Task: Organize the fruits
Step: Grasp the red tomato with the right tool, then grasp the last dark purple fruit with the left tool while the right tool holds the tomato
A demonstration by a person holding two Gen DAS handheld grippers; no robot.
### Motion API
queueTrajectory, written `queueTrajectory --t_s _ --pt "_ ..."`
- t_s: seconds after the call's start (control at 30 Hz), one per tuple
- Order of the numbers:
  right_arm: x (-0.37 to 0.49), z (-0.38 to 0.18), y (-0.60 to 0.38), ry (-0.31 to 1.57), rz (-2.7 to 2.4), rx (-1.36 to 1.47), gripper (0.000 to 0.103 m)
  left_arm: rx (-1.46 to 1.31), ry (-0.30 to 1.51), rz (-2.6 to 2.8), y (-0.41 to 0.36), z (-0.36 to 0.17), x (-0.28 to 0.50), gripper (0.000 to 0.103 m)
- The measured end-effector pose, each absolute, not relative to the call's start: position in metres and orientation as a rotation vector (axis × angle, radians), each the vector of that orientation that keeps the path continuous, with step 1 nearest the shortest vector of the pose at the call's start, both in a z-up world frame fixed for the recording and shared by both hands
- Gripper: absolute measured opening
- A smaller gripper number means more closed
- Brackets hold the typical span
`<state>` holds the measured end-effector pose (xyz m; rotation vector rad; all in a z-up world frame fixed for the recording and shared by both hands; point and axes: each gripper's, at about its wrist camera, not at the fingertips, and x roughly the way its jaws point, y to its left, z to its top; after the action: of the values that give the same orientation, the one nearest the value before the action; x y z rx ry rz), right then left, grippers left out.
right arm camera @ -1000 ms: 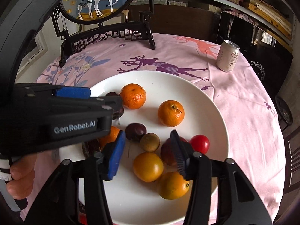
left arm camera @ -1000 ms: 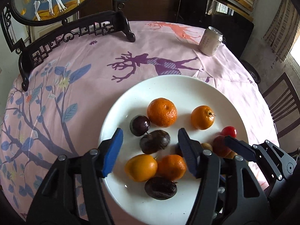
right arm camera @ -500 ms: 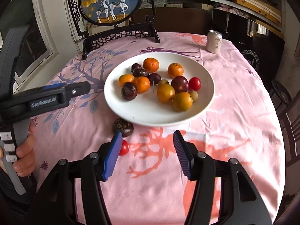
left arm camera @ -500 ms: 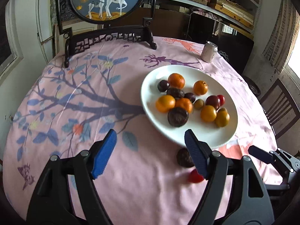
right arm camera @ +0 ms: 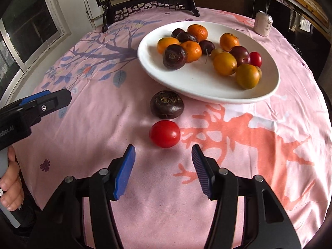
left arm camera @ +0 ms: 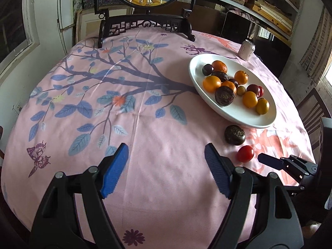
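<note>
right gripper (right arm camera: 162,167) sits wide and empty, my red tomato (right arm camera: 164,133) just ahead between its fingers, nearly round so no long axis matters. dark fruit (right arm camera: 167,104) lies beyond, beside the white plate (right arm camera: 207,91). left gripper (left arm camera: 166,167), also wide, is farther off.

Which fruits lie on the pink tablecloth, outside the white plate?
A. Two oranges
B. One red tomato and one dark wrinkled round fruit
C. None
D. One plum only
B: the small red tomato and the dark wrinkled round fruit rest on the pink tablecloth, just before the white plate.
</note>
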<state>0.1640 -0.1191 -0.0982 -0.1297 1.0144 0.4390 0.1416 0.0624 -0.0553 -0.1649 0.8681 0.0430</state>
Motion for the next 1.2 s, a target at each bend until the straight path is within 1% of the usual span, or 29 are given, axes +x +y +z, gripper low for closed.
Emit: queueTrajectory --t_s 0.23,0.27,0.3,0.33,0.57,0.77,1.07,1.2 --pt "0.179 -0.109 -0.107 0.987 0.414 -0.16 0.057 -0.172 0.88 0.027 0.061 -0.058 0.14 0.077" --pt "0.178 -0.108 -0.106 0.973 0.409 -0.174 0.052 -0.168 0.879 0.025 0.06 -0.057 0.139 0.077" --pt "0.177 -0.108 -0.105 0.966 0.403 -0.192 0.036 -0.165 0.878 0.024 0.058 -0.057 0.139 0.077" --pt "0.176 -0.108 -0.104 0.956 0.396 -0.212 0.034 -0.162 0.878 0.022 0.056 -0.057 0.139 0.078" --pt "0.169 -0.096 -0.125 0.954 0.413 -0.124 0.033 -0.139 0.908 -0.016 0.037 -0.061 0.149 0.078" --pt "0.154 -0.086 -0.161 0.925 0.375 -0.064 0.033 -0.09 0.947 -0.099 -0.002 -0.068 0.168 0.078" --pt "0.131 -0.087 -0.215 0.912 0.31 0.036 0.033 0.008 1.037 -0.112 -0.051 -0.104 0.215 0.078" --pt "0.13 -0.086 -0.223 0.904 0.315 0.059 0.033 0.054 1.016 -0.085 -0.061 -0.11 0.224 0.077"
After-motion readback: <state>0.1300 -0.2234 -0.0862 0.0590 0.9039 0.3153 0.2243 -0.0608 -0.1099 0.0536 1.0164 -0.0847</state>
